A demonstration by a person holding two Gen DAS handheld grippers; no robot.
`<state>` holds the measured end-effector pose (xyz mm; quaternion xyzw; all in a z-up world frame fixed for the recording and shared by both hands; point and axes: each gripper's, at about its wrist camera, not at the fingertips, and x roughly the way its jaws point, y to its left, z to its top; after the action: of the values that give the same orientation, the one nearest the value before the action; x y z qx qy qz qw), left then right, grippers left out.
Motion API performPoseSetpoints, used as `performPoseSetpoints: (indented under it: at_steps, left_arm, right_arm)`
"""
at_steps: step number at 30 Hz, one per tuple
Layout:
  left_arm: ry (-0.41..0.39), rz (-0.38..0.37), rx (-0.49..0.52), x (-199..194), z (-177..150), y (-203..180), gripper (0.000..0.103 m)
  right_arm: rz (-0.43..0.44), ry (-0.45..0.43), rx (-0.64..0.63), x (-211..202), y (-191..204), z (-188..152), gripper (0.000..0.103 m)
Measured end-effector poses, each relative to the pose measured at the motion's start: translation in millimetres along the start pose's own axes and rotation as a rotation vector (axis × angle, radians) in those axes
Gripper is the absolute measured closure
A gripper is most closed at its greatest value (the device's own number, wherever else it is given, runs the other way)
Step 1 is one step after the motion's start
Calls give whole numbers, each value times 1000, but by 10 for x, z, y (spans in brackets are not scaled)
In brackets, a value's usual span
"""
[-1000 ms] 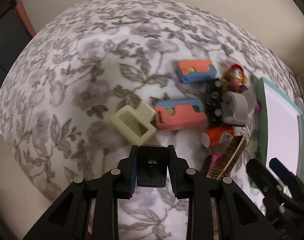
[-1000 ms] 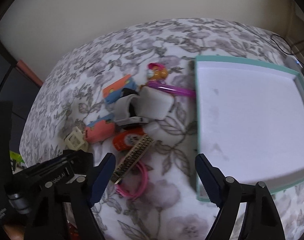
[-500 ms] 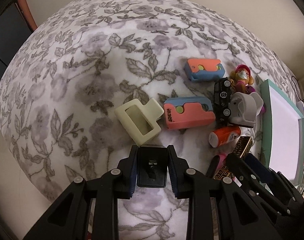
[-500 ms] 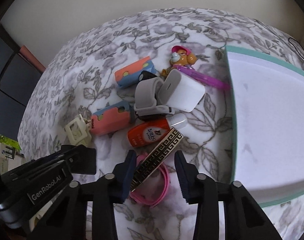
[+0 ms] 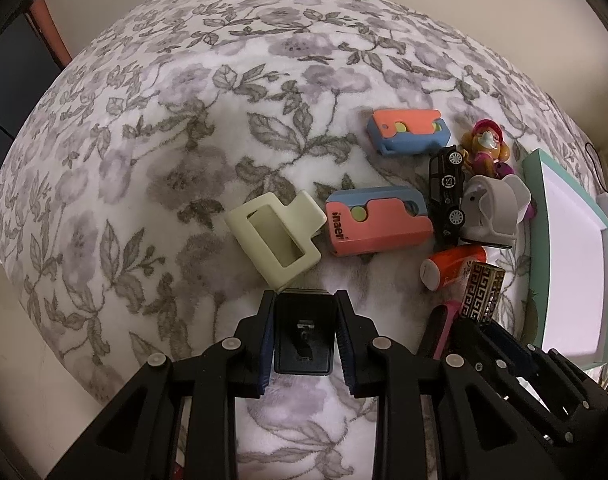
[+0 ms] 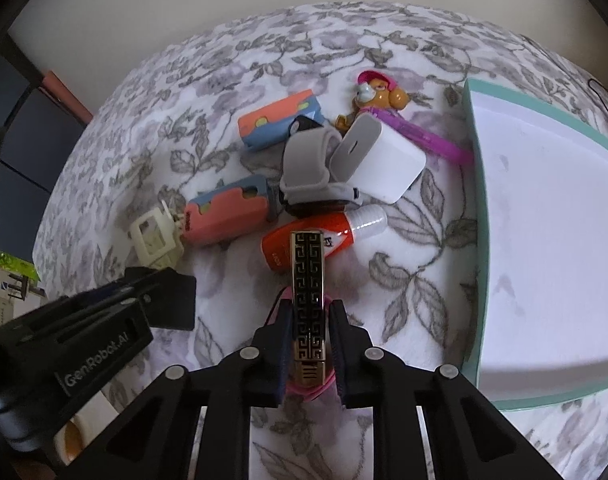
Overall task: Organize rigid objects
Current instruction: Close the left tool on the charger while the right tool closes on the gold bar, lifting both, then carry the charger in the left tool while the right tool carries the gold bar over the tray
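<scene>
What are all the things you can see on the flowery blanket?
Flowery blanket: 1, white and grey, under everything.
Sliding toy blocks: 2, coral and blue, middle of the pile.
Hair claw clip: 1, cream, left of the nearer block.
Toy car: 1, black, between the blocks and the grey strap.
Pup figure: 1, pink and tan, far end.
Grey strap: 1, against the white charger.
White charger: 1, mid pile.
Purple pen: 1, beside the tray.
Orange bottle: 1, white cap, lying down.
Pink ring: 1, under the right gripper.
Tray: 1, teal rim, white inside, right.
Left gripper: holds a black box.
Right gripper: holds a gold-and-black patterned bar.
</scene>
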<state>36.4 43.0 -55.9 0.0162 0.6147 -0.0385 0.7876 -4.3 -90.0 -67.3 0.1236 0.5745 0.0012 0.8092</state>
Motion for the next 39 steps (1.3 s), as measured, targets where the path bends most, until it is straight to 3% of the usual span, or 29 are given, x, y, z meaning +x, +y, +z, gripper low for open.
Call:
performPoseSetpoints:
  at_steps: [7, 11, 24, 35, 39]
  left_arm:
    - [-12, 18, 22, 13, -6, -25, 74]
    - [-18, -9, -17, -17, -6, 48, 74]
    - [-121, -43, -4, -279, 29, -29, 75]
    - [-146, -24, 6, -359, -16, -76, 75]
    - [-191, -37, -3, -483, -19, -55, 75]
  right_arm:
    - [-3, -9, -19, -1, 23, -12, 86]
    - [9, -30, 2, -91, -13, -10, 86]
    - [76, -111, 122, -446, -318, 39, 86]
    - [73, -142, 134, -551, -386, 36, 86]
    - [71, -163, 133, -620, -402, 44, 86]
